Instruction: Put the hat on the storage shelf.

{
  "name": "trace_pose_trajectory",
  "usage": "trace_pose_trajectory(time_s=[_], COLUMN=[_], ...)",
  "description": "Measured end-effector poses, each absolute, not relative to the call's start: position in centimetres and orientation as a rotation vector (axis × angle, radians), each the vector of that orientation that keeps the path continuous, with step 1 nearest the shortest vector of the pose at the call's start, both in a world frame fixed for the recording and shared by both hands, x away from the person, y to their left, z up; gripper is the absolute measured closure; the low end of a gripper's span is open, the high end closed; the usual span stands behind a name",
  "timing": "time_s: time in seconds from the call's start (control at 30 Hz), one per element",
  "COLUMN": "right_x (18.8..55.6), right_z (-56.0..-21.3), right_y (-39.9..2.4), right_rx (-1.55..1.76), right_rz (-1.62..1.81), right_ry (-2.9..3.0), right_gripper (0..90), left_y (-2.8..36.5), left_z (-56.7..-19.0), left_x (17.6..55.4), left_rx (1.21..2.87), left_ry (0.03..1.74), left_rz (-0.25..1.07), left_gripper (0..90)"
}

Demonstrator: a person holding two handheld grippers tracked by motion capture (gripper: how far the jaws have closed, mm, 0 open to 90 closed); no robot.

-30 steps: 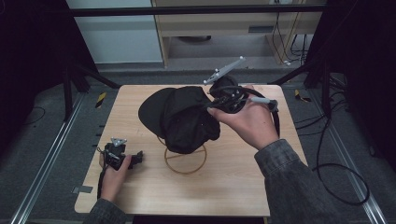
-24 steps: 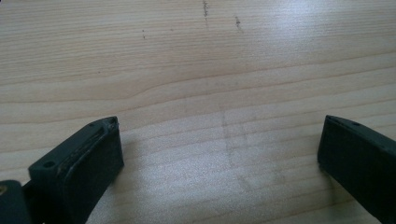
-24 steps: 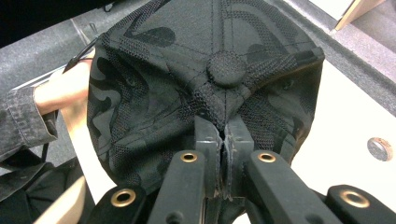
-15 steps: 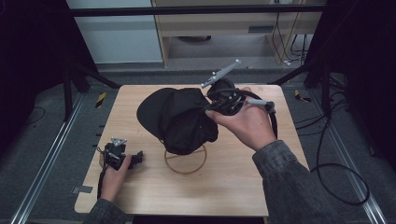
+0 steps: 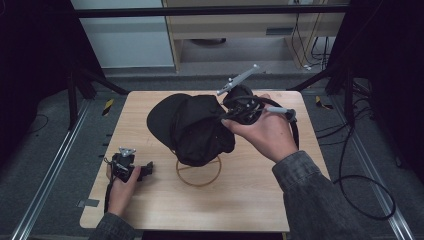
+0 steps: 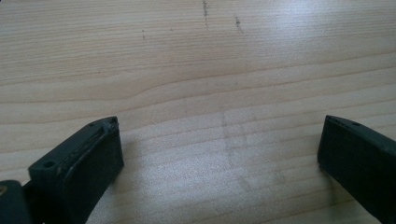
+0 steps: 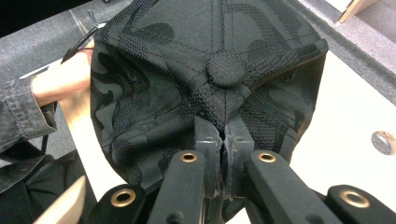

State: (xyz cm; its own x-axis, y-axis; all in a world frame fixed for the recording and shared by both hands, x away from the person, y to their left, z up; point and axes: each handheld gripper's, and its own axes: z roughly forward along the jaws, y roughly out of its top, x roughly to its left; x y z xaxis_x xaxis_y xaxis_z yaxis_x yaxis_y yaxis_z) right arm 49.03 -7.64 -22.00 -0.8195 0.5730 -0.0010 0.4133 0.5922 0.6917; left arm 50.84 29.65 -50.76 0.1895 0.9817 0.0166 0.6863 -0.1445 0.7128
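High view, cap: the black cap [image 5: 192,127] sits over the wire stand [image 5: 198,171] mid-table [image 5: 250,200], brim pointing up-left, long axis running from brim toward the right gripper [image 5: 231,116].
High view, left gripper: the left gripper [image 5: 131,167] rests on the table, well left of the stand.
Left gripper view: jaws wide apart over bare wood [image 6: 196,93].
Right gripper view: jaws pressed together on the cap's [image 7: 205,88] fabric just below its top button [image 7: 226,69].
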Motion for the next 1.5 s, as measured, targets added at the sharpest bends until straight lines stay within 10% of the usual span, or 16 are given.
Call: trace_pose_trajectory(time_s=[1.5], right_x=[51.3], right_z=[-26.0], right_y=[-4.6], right_rx=[0.84], right_rz=[1.043], right_ry=[2.589], right_gripper=[83.9], left_y=[29.6], left_z=[-50.7], left_x=[50.8], left_rx=[1.906], left_ry=[1.552], left_rz=[0.668], left_gripper=[0.0])
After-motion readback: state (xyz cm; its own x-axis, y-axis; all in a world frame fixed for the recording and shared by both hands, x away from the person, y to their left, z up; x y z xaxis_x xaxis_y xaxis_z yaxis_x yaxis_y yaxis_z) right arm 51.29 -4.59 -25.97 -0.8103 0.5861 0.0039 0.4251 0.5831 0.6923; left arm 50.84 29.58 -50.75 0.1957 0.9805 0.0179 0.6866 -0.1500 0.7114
